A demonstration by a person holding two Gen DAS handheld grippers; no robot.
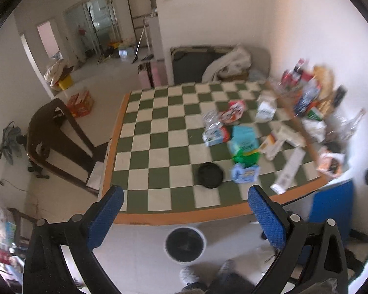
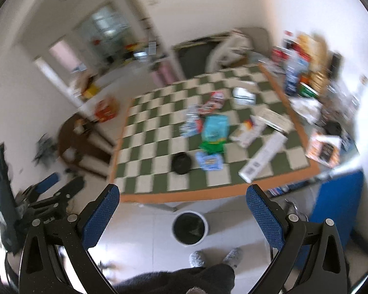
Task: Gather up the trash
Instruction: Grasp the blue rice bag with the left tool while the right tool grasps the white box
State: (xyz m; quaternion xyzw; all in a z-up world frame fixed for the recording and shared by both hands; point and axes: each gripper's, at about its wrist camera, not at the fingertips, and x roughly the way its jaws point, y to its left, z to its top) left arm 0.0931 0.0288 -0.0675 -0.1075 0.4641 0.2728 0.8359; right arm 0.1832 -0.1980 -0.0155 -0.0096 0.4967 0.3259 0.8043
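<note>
1. Up high, the left wrist view looks down past the left gripper (image 1: 185,210), whose blue-padded fingers (image 1: 105,216) stand wide apart with nothing between them. Below them lies a table (image 1: 184,216) with an orange rim and a green-and-white checked top. The trash sits on the right half of that top: a black round lid (image 1: 211,175) near the front edge, a blue packet (image 1: 244,172) just beside it, a green bag (image 1: 246,157) touching that packet, a light-blue pack (image 1: 244,138) behind, and a long white box (image 1: 290,170) tilted toward the right edge. More wrappers and bottles crowd the far right side, blurred. On the floor just in front of the table stands a white bin (image 1: 185,243) with a dark inside. Two feet in grey slippers (image 1: 191,275) show at the bottom edge. A dark wooden chair (image 1: 54,134) stands left of the table.

2. Similarly, the right wrist view, quite blurred, shows the right gripper (image 2: 182,213) spread open and empty above the same floor. The bin (image 2: 190,227) sits between its fingers in the picture, near the table's front rim (image 2: 184,194). The black lid (image 2: 181,163), blue packet (image 2: 209,161) and long white box (image 2: 263,156) lie on the checked top. The left gripper (image 2: 49,191) appears at the left edge, apart from the table.
</note>
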